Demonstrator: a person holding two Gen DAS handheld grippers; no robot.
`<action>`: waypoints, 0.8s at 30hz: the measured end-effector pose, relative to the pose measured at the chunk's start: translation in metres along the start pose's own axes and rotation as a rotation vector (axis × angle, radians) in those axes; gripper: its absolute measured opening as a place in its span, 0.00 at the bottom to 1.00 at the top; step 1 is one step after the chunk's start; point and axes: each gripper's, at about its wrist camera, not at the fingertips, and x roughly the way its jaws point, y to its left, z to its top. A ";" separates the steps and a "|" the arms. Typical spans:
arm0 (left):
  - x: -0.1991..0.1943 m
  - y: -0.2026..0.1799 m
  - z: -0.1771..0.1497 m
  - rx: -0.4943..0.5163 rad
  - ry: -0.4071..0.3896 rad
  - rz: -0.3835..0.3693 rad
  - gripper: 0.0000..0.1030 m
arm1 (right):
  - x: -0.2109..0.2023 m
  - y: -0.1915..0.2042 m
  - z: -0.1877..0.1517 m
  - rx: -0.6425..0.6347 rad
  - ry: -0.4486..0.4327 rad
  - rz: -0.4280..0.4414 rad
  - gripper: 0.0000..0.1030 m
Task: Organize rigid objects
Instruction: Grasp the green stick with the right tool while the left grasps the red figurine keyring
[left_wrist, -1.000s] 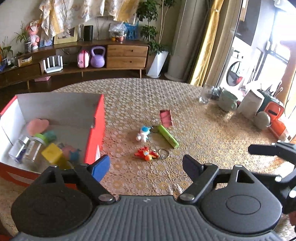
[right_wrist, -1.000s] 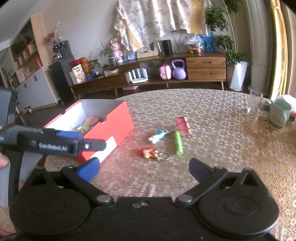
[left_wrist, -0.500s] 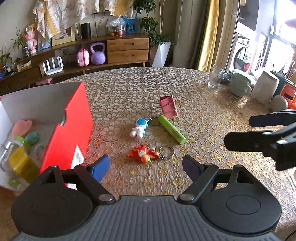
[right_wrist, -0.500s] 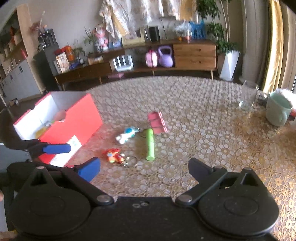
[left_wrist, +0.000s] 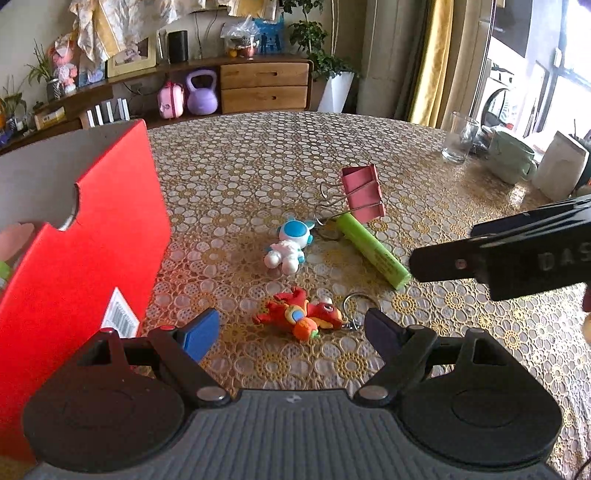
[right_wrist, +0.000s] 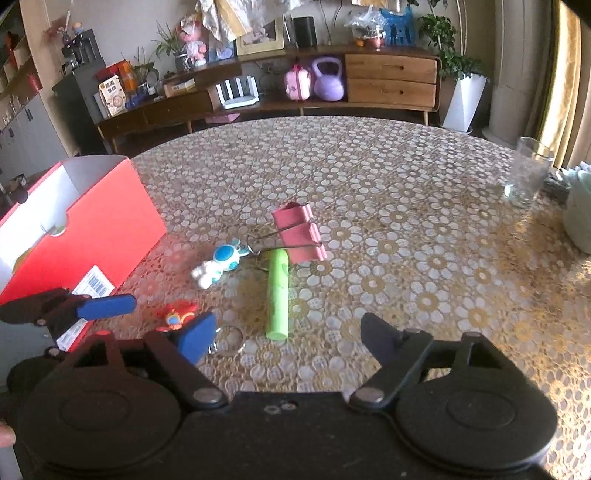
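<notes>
Beside the red box (left_wrist: 92, 229), the left gripper (left_wrist: 291, 328) is held open, empty, over the red keychain toy (left_wrist: 299, 312), apparently for pickup; the right gripper (right_wrist: 286, 334) is likewise open, empty.

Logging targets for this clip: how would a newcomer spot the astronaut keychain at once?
Start at the red box on the lace-covered table. Four small items lie beside its long red side. The astronaut keychain is the white figure with a blue helmet, between the red dragon keychain and the pink binder clip, beside the green tube.
</notes>
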 end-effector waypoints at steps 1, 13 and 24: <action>0.002 0.000 0.000 0.004 0.002 -0.004 0.83 | 0.005 0.002 0.001 -0.006 0.005 -0.003 0.78; 0.015 0.001 -0.002 0.053 -0.012 -0.028 0.81 | 0.042 0.016 0.014 -0.037 0.047 -0.022 0.49; 0.013 -0.004 -0.003 0.088 -0.034 -0.055 0.58 | 0.054 0.026 0.013 -0.078 0.043 -0.052 0.24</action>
